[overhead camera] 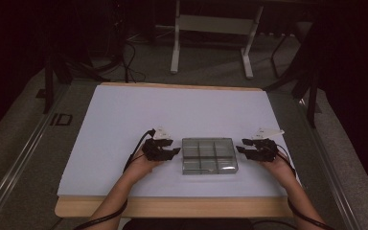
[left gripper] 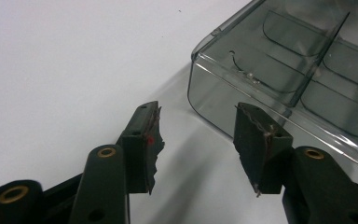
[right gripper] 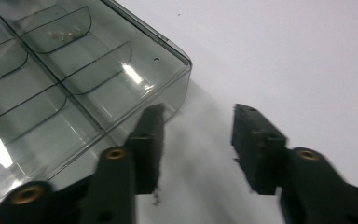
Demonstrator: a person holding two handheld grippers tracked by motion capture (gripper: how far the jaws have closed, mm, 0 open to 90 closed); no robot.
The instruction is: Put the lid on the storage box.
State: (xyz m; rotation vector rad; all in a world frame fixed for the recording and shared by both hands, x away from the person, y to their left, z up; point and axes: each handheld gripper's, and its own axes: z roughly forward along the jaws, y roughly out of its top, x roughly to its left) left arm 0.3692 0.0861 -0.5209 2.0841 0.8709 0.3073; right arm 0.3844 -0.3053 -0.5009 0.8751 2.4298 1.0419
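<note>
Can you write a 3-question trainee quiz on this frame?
1. True or false: the left gripper is shut on the box.
2. How many compartments show in the box from the high view? A) four B) six C) nine
3. Fill in: the box lies ____ the two grippers, with the right gripper on its other side.

Key: 1 false, the jaws stand open beside the box with nothing between them; 2 B; 3 between.
</note>
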